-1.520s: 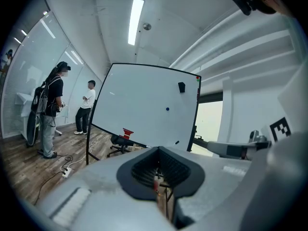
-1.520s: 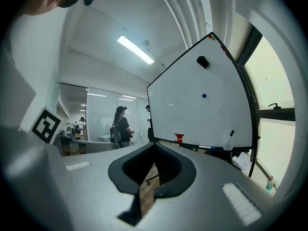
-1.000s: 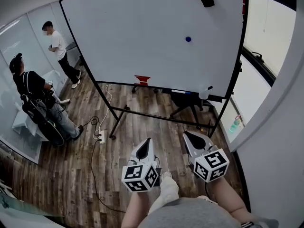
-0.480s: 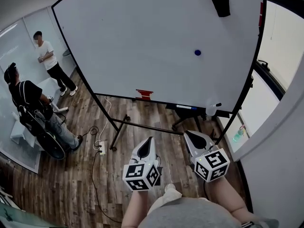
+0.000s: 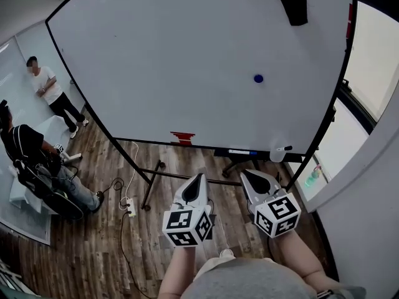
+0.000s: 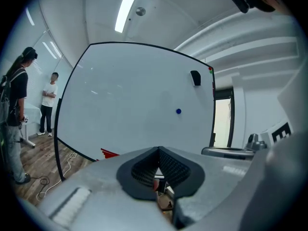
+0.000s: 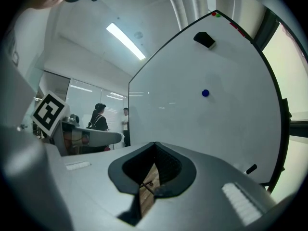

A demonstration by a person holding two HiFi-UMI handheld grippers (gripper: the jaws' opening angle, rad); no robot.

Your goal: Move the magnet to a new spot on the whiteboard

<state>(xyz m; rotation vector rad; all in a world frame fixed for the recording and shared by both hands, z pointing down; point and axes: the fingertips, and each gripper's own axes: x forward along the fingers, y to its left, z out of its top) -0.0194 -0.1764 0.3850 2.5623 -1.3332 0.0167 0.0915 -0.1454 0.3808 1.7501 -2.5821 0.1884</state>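
Head view first, spotter: where is the magnet?

Operator, the magnet is a small blue disc stuck on the whiteboard. It sits right of centre, nearer the top edge than the bottom, below the black eraser in the top right corner.

And the tongs?

Both are clenched on nothing. The left gripper and right gripper are held low, side by side, well short of the board. Each gripper view shows the pads pressed together with nothing caught between.

So what could spoil it?

I'd judge three things. If the jaws arrive closed, the tips would only shove the disc along the slick surface. If they pinch too thin an edge, it could pop free and drop to the marker tray on the bottom edge, or to the floor. And under a hard push, the board on its free-standing frame may swing or shift away.

Anything underfoot?

A cable trails beside the frame's left leg, and a foot could snag it.
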